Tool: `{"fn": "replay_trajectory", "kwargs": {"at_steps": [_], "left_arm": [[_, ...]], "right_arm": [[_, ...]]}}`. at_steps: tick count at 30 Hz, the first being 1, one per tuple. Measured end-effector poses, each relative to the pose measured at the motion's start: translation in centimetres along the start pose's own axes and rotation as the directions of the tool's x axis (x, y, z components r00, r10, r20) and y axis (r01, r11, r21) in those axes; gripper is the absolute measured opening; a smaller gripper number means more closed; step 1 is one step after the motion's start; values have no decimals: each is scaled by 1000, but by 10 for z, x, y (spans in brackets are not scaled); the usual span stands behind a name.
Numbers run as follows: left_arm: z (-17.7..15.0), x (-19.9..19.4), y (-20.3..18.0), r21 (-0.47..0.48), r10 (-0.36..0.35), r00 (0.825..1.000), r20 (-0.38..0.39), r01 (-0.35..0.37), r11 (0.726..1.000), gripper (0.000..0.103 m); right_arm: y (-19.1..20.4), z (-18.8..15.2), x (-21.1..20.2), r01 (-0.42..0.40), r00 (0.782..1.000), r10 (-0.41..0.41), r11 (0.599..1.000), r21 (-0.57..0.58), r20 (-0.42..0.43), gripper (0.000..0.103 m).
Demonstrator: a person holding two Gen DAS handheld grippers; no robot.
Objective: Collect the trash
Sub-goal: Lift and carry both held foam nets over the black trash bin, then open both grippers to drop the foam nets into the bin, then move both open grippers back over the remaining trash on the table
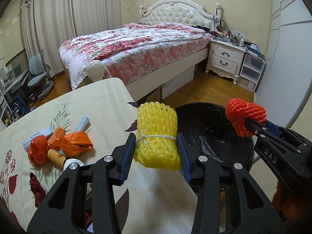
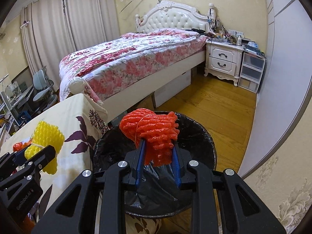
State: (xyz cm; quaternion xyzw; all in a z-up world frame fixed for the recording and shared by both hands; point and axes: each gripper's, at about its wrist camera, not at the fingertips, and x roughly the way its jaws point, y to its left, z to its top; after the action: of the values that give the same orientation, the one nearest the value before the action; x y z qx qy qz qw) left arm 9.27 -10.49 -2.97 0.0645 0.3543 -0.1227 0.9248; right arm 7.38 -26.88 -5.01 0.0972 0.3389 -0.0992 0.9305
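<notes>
A yellow foam net roll (image 1: 157, 134) is held clenched between the blue pads of the left gripper (image 1: 157, 146). The roll is a soft, open-mesh sleeve, bundled into a thick wad and tied round its middle with white string; its surface is ribbed and its upper end is ragged. It is carried in the air just past the right edge of the tabletop (image 1: 101, 105), beside the trash bin (image 1: 210, 128).

An orange foam net bundle (image 2: 151, 134) is grasped by the right gripper (image 2: 158, 156). It is of the same meshed foam, knotted into a rounded head with a thin string wound about it, and a narrower tail is pinched between the pads. It is held above the open mouth of the bin, clear of the rim.

The bin is round and dark, lined with a crumpled black plastic bag (image 2: 156, 183), and stands against the right edge of the table.

Further trash is left near the left edge of the tabletop, on the floral cloth: a crumpled orange plastic bag (image 1: 75, 142), a red-orange wad (image 1: 38, 152), a cork-coloured cylinder (image 1: 55, 156) with a white cap, and a white printed packet (image 1: 39, 135). These items lie touching one another in a loose pile.
</notes>
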Motion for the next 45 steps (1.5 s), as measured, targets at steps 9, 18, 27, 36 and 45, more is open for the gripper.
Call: {"fn": "replay_trajectory", "kwargs": {"at_steps": [9,18,27,36,45], "left_arm": [[9,30,-15,21,-3,999,-40,4,1000,41],[11,40,-25,39,7,999,-42,-6,999,59],[10,33,-19,15,18,999,-36,-17,1000,83],[4,12,-2,-10,27,999,-41,-27,1000,85],[-21,-26,28,-26,53,997,-49,-55,998,85]], "right_arm": [[-15,0,22,0,1000,1,999,35,-29,26],[-26,1,32,5,999,-2,998,62,-35,41],[-32,-1,27,31,999,-29,996,79,-31,52],[-20,-4,3,36,999,-36,998,50,-12,61],[7,-27,-28,2,1000,-2,1000,15,-26,61]]}}
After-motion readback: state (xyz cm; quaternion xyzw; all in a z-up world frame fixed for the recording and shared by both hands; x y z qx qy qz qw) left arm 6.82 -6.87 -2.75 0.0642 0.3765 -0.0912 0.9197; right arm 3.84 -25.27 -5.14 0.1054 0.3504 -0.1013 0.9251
